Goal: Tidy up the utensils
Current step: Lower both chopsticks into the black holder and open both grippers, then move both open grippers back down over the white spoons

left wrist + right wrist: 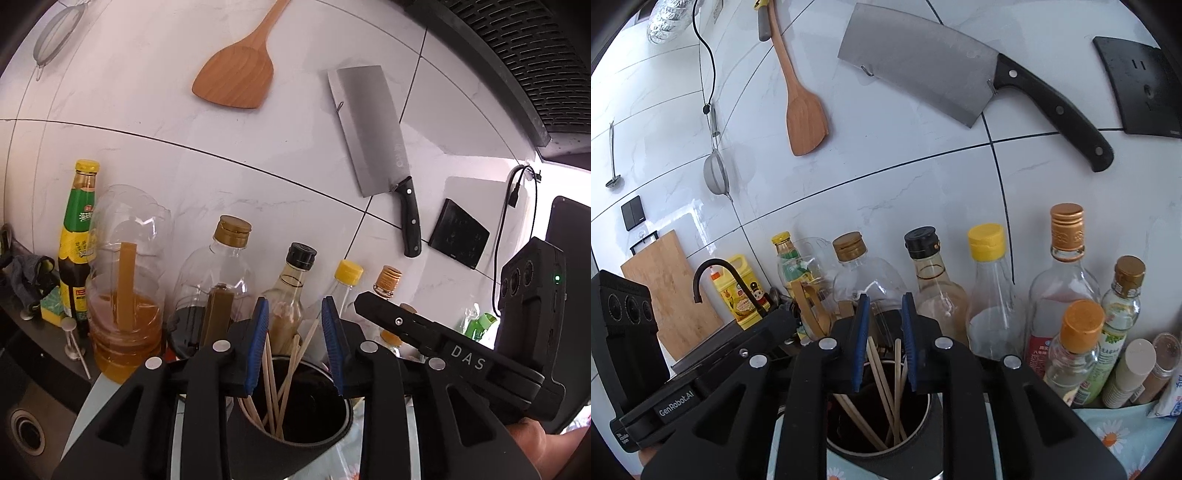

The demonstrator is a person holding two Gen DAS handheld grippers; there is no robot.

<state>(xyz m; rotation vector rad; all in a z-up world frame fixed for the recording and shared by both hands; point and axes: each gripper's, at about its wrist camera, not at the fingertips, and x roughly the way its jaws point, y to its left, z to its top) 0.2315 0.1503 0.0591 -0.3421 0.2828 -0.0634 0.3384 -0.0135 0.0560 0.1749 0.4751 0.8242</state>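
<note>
Directly below both grippers stands the dark round holder (923, 428), its mouth facing upward so that long utensils drop in tip-first and lean against its wall. The wooden chopsticks (882, 391) rest inside it, splayed at differing tilts, tops above the rim. The left gripper (295, 332) hangs over the mouth with its blue pads parted; chopstick tops rise into the gap, but neither pad presses on them. The right gripper (884, 332) is likewise parted, more narrowly, with sticks between its pads and no visible clamping. Both jaws thus appear released, consistent with chopsticks set down rather than carried. Behind the holder a row of condiment bottles (988, 280) lines the tiled wall, where a cleaver (923, 62) and wooden spatula (805, 118) hang clear of the counter.
</note>
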